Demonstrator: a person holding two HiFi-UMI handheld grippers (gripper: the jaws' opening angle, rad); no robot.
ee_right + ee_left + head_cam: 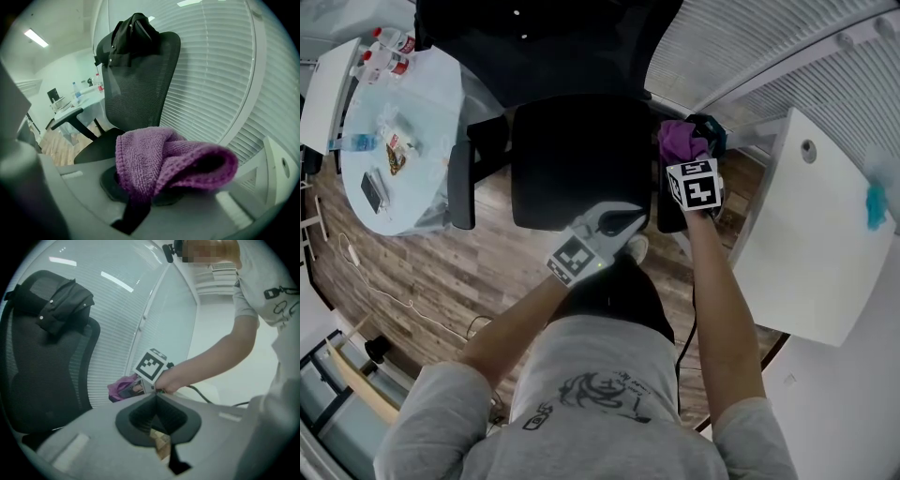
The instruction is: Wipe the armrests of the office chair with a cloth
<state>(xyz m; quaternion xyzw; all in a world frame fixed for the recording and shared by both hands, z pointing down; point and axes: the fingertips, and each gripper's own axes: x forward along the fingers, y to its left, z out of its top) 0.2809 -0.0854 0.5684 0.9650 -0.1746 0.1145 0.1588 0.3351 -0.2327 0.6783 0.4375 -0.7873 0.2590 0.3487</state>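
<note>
Looking down from the head view, I see the black office chair [581,159] with its seat turned toward me and its backrest on the far side. Its right armrest [667,216] lies along the right edge of the seat, and its long axis runs from me toward the backrest. The left armrest [461,187] stands parallel to it on the other side of the seat, well apart from both tools.

The right gripper [692,161] is directly above the right armrest, over its far part. Its jaws are closed on a folded purple cloth [164,161], which bulges out in front of them. I cannot tell if the cloth touches the armrest pad.

The left gripper [619,223] hovers at the front edge of the seat. Its jaws are pressed together with nothing between them.

In my judgement the coming stroke must follow the long axis of the armrest, so I would press the cloth down and pull it toward me. The right gripper is clearly the nearer one.
</note>
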